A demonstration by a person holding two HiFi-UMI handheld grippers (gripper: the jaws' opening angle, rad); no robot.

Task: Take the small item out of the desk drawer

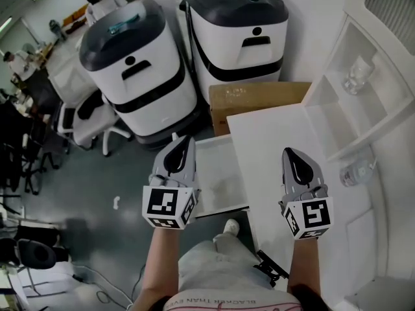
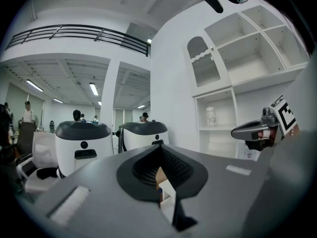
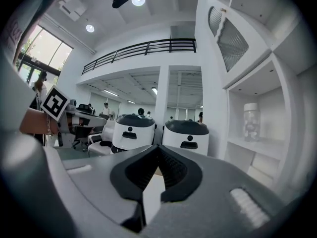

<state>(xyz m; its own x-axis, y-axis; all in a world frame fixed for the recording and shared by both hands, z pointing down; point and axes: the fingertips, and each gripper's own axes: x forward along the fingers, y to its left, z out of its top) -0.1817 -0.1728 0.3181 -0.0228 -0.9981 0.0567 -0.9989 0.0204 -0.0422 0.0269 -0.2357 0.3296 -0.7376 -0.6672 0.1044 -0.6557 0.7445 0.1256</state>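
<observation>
Holding a tool in each hand, you have the left gripper (image 1: pixel 183 144) over the left edge of the open drawer (image 1: pixel 224 193) and the right gripper (image 1: pixel 293 157) over the white desk top (image 1: pixel 266 141), both pointing away from you. The left gripper's jaws are closed together with nothing between them. The right gripper's jaws also meet at the tips, and nothing is clamped in them. Through the slit under each pair of pads you see only background.

The drawer is pulled out from the left side of the desk toward the grey floor. The part of its bottom that you can see is plain white, and the left gripper covers its left side. You cannot make out the small item in any view, so you cannot tell where it lies in the drawer.

A cardboard box (image 1: pixel 259 99) stands on the floor just behind the drawer, against the far end of the desk. Beyond it are two white machines with dark lids (image 1: pixel 139 76), side by side. To your right, a white shelf unit (image 1: pixel 343 102) holds a clear jar (image 1: pixel 358 75) in one compartment. A second clear jar (image 1: pixel 358 170) sits below that unit's front edge, to the right of the right gripper
</observation>
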